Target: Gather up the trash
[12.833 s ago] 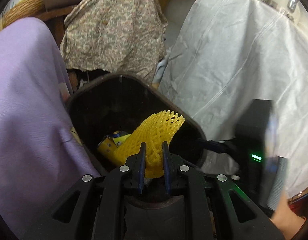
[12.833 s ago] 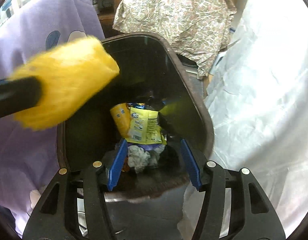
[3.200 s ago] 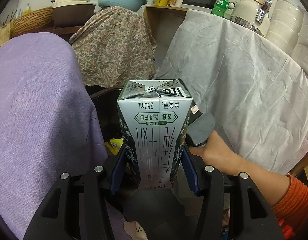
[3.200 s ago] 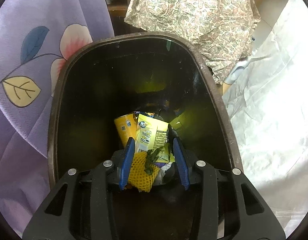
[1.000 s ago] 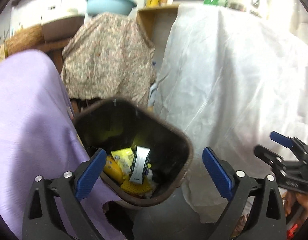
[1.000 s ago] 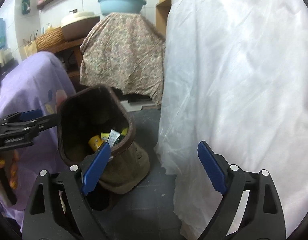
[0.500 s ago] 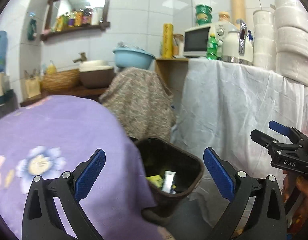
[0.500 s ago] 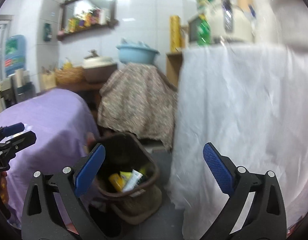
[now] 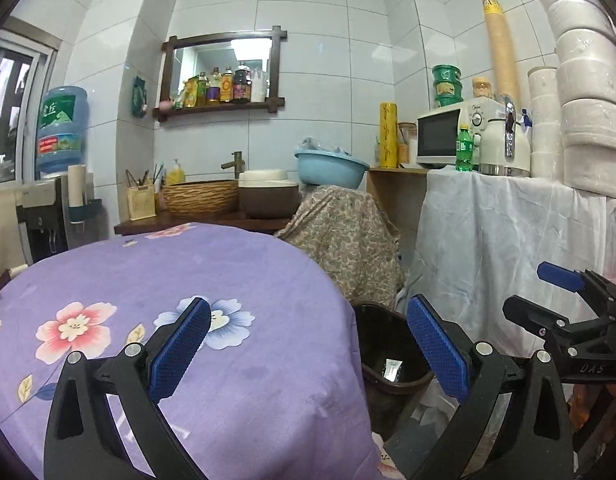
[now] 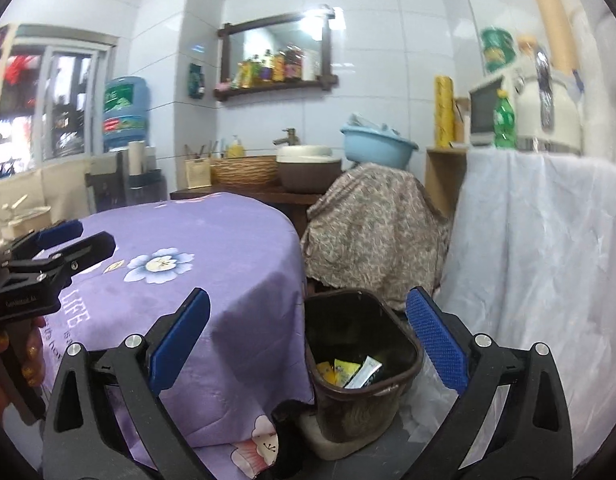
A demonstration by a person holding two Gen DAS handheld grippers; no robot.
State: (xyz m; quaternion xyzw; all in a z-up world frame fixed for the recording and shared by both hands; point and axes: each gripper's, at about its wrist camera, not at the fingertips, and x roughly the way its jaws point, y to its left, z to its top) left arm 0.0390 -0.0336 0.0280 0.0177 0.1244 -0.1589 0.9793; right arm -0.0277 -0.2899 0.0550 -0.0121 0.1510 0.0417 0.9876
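Observation:
A dark brown trash bin [image 10: 404, 364] stands on the floor beside the purple flowered tablecloth [image 10: 188, 272]. Inside it lie yellow wrappers [image 10: 340, 370] and a white carton [image 10: 366, 372]. My right gripper [image 10: 308, 344] is open and empty, raised above and in front of the bin. My left gripper [image 9: 308, 344] is open and empty, over the edge of the tablecloth [image 9: 168, 300], with the bin [image 9: 376, 376] below to the right and the carton [image 9: 391, 369] showing in it. Each gripper appears at the edge of the other's view.
A white-draped counter [image 9: 508, 240] with microwave, kettle and green bottle stands right of the bin. A floral-covered stand [image 10: 372, 220] with a blue basin [image 10: 378, 146] is behind it. A sink shelf with a basket [image 9: 200, 196] and a water dispenser [image 9: 60, 132] are at the back left.
Both grippers have risen and pulled back from the bin, so more of the room and table top shows. Both stay open and empty.

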